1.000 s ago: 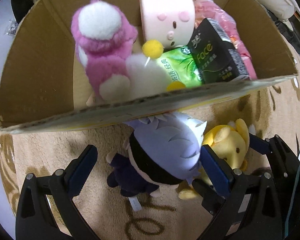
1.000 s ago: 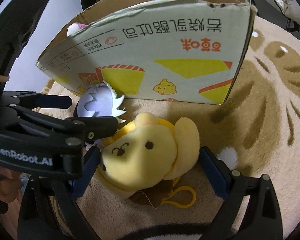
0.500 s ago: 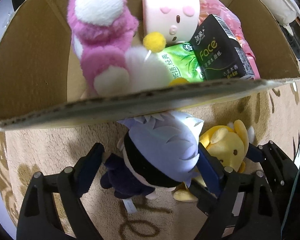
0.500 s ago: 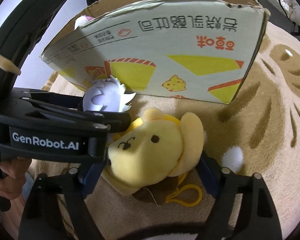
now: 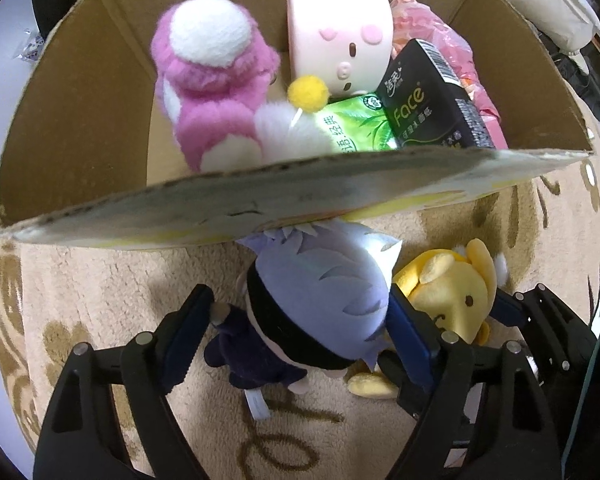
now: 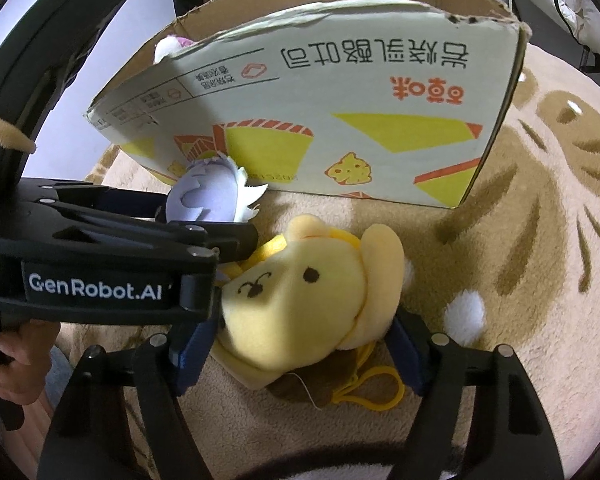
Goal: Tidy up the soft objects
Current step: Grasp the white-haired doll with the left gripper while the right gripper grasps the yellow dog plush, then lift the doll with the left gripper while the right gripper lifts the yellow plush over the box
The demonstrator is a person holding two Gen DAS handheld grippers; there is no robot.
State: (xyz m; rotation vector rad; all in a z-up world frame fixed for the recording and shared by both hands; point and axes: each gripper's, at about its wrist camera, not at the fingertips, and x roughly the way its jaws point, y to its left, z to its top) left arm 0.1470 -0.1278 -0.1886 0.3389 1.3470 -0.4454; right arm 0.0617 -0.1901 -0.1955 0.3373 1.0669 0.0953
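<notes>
The open brown cardboard box (image 5: pixel 80 92) is filling the upper frame, sitting on the beige patterned carpet (image 5: pixel 100 280). Your left hand-held gripper (image 5: pixel 300 320) is closing around the lavender-haired, dark-robed plush doll (image 5: pixel 320 300) lying below the box wall at lower centre. Your right hand-held gripper (image 6: pixel 300 344) is closing around the yellow plush dog (image 6: pixel 308 292), lower centre, its pads touching both sides.

Plush beige rug (image 6: pixel 520 240) with brown pattern
</notes>
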